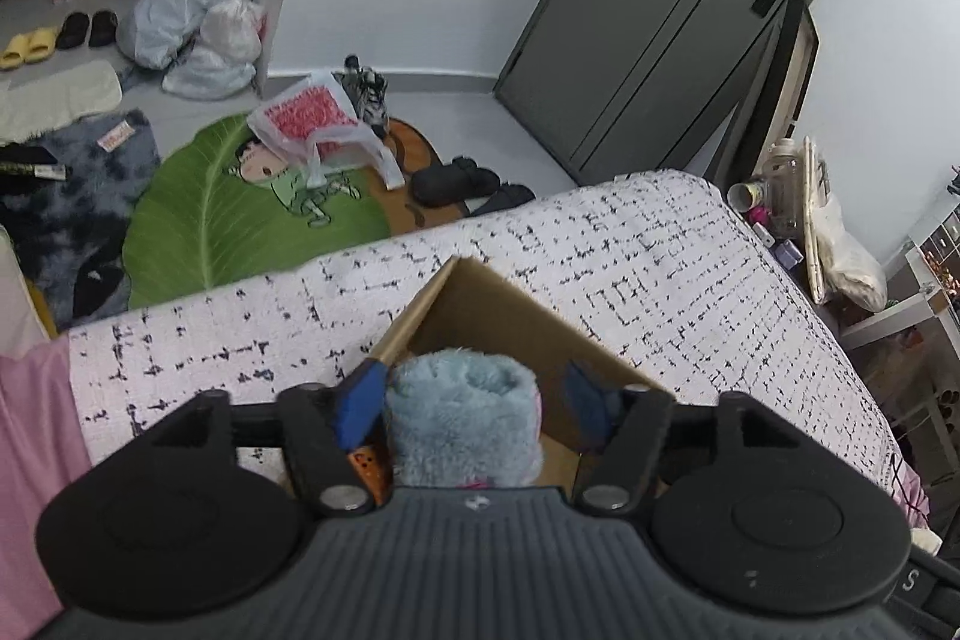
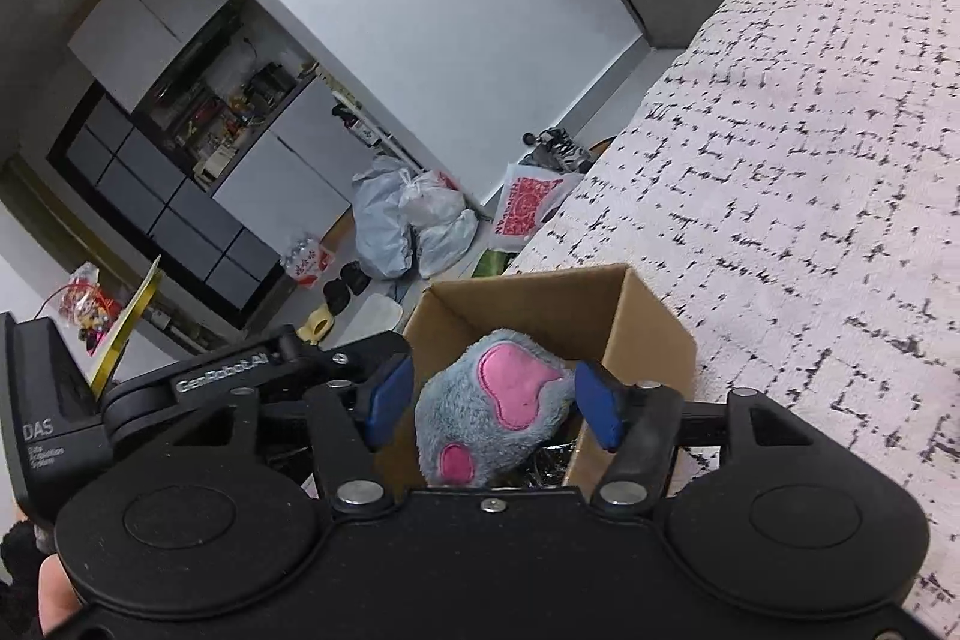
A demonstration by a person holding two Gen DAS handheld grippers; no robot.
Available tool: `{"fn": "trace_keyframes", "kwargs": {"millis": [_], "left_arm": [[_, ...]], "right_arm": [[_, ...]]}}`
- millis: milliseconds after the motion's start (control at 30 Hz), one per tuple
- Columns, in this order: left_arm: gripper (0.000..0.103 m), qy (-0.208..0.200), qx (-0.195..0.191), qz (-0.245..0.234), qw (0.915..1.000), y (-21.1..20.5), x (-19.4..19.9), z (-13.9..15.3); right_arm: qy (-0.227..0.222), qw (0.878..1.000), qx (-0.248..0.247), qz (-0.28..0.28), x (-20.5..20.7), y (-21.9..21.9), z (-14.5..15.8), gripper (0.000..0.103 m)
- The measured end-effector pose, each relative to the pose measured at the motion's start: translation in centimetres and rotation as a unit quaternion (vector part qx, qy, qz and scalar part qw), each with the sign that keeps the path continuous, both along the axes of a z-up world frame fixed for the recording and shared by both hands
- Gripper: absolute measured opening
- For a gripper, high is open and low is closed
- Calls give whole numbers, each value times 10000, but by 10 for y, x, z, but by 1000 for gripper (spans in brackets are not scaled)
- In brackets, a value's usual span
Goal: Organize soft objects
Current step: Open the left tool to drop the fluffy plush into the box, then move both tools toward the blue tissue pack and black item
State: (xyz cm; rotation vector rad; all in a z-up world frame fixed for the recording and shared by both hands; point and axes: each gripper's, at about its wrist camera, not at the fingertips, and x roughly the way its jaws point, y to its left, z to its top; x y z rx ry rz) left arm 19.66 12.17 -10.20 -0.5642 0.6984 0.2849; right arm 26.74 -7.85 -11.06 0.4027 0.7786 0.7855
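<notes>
A fluffy blue-grey plush toy [image 2: 498, 412] with pink patches is seen inside the cardboard box [image 2: 648, 334] on the woven bed [image 2: 780, 160]; the left tool [image 1: 474, 400] and right tool [image 2: 492, 400] are spread apart around it.

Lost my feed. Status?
Left gripper and right gripper open, flanking plush toy. Toy sits in cardboard box on bed. Nothing blocking.

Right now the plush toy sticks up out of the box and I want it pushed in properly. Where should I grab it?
Take the plush toy by the rounded end with the pink patches, coming from above. That end rises past the cardboard box rim, between the open right gripper fingers.
</notes>
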Motion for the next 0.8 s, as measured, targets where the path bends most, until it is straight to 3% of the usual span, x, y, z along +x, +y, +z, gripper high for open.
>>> {"fn": "trace_keyframes", "kwargs": {"millis": [167,400,800], "left_arm": [[79,-266,86,-26,9996,-6,-6,13],[80,-299,103,-65,9995,-23,-7,32],[85,-225,376,-448,9980,-56,-14,52]], "right_arm": [[-1,9990,-311,-313,0,-6,16,77],[357,9950,-639,-684,-4,-35,22,88],[479,9921,-628,-976,-14,-88,40,97]]}}
